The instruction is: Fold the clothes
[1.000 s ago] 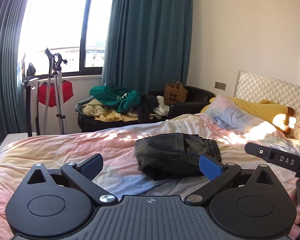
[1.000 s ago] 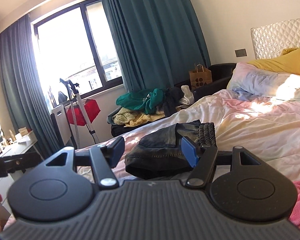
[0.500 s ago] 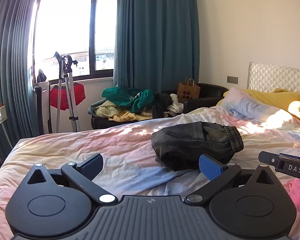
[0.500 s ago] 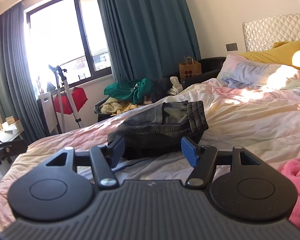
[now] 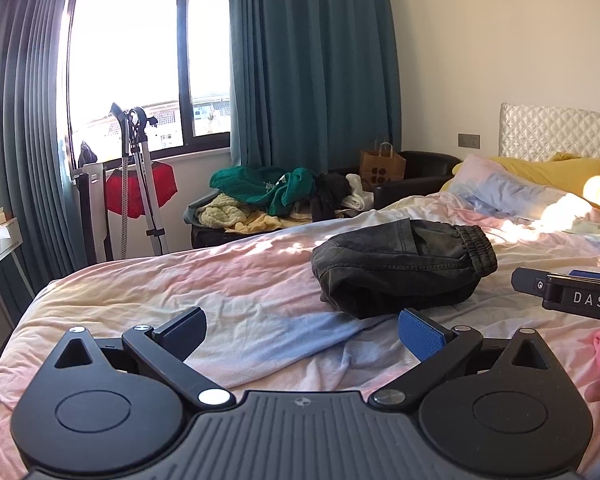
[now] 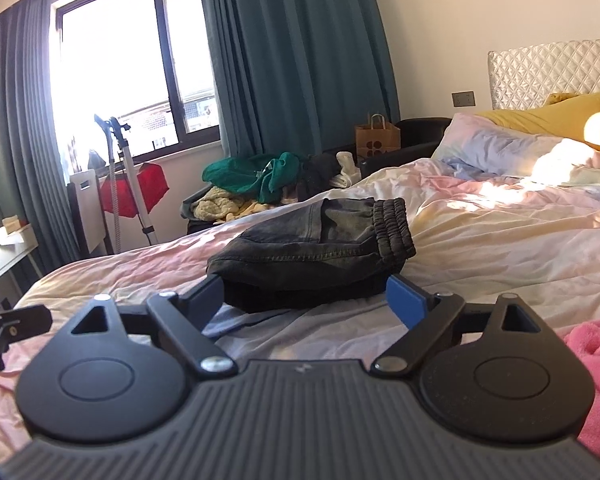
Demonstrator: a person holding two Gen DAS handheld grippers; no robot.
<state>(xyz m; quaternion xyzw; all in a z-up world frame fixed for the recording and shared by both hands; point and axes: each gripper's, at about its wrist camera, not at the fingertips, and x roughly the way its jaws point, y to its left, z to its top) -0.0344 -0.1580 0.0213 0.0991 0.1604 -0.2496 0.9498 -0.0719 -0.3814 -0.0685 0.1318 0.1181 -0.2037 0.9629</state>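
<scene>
Left gripper (image 5: 302,330) and right gripper (image 6: 306,298): jaws spread wide, both empty, low over the pastel tie-dye bedsheet (image 5: 204,292). Folded dark grey denim trousers with elastic waistband (image 6: 312,252) lie just ahead of the right jaws, ahead-right of the left. Beyond, a heaped pile of green and yellow clothes (image 5: 268,196).

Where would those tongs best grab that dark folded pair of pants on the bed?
Probably the near lower edge of the dark folded pants, coming in low from the front. The bundle lies flat on the bed, its stacked layers facing the open right tongs, so one pinch catches them all.
</scene>
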